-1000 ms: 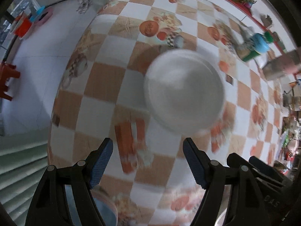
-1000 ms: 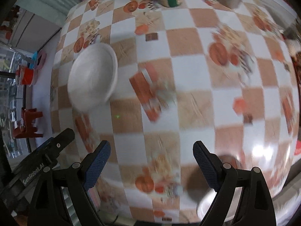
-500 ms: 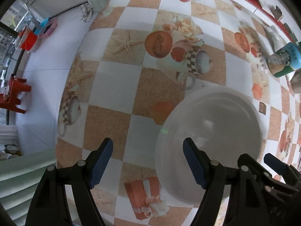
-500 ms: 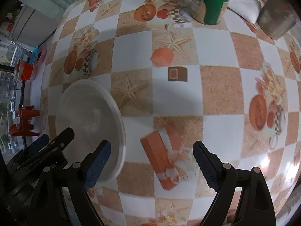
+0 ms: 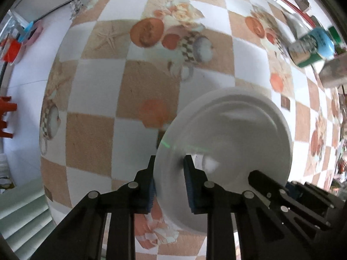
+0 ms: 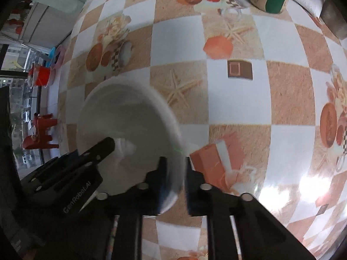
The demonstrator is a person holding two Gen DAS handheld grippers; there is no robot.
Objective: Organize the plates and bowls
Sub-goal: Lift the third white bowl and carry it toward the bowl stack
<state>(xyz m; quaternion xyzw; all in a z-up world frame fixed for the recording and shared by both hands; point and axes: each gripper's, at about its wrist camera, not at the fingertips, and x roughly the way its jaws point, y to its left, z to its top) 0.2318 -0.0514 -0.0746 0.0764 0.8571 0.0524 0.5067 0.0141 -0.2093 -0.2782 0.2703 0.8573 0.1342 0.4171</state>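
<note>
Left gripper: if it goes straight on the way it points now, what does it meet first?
The left gripper is already shut on the white plate's rim; beyond that, probably the checkered tablecloth.

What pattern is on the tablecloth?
The tablecloth has tan and white checks with printed starfish and cups; clearest in the right wrist view.

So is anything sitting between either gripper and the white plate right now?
Nothing visible. The left gripper is closed on the near-left rim of the white plate, and the right gripper on its opposite edge, jaws just closed.
</note>
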